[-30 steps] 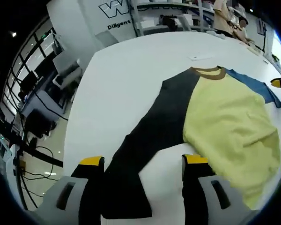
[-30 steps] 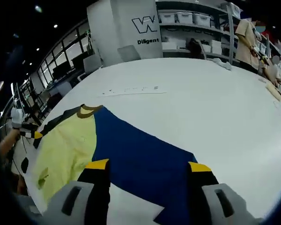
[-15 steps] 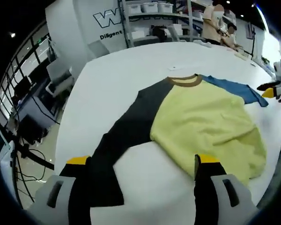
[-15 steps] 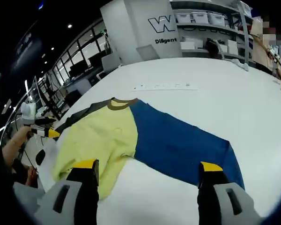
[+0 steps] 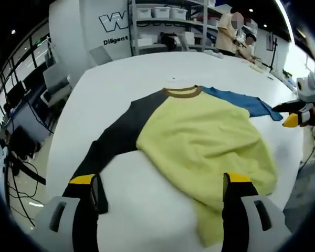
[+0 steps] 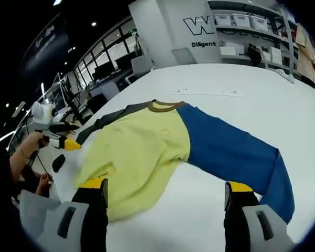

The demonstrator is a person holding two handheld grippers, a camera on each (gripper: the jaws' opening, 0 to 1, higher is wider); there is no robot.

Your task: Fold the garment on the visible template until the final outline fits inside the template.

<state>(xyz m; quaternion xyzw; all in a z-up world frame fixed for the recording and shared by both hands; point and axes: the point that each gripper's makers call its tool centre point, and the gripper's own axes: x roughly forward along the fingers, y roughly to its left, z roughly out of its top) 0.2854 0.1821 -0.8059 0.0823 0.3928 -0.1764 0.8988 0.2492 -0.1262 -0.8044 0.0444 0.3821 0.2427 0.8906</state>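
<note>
A long-sleeved garment lies flat on the white table (image 5: 121, 68). It has a yellow body (image 5: 199, 136), a dark sleeve (image 5: 115, 142), a blue sleeve (image 5: 236, 100) and a brown collar (image 5: 181, 92). My left gripper (image 5: 160, 181) is open above the hem side, its left jaw near the dark sleeve's cuff. My right gripper (image 6: 165, 185) is open over the yellow body (image 6: 136, 152) and beside the blue sleeve (image 6: 231, 152). Each gripper appears in the other's view, held by a hand: the right gripper (image 5: 286, 114) past the blue cuff, the left gripper (image 6: 68, 135) by the dark sleeve (image 6: 107, 118).
A thin white strip (image 6: 210, 93) lies on the table (image 6: 283, 105) beyond the collar. Shelves with bins (image 5: 157, 16) and people (image 5: 231, 37) stand behind the far edge. Desks, chairs and floor cables (image 5: 16, 173) lie off the table's left side.
Both views have pulled back from the sleeves toward the garment's body, so more of the shirt shows. The garment itself lies as before. Both grippers stay open.
</note>
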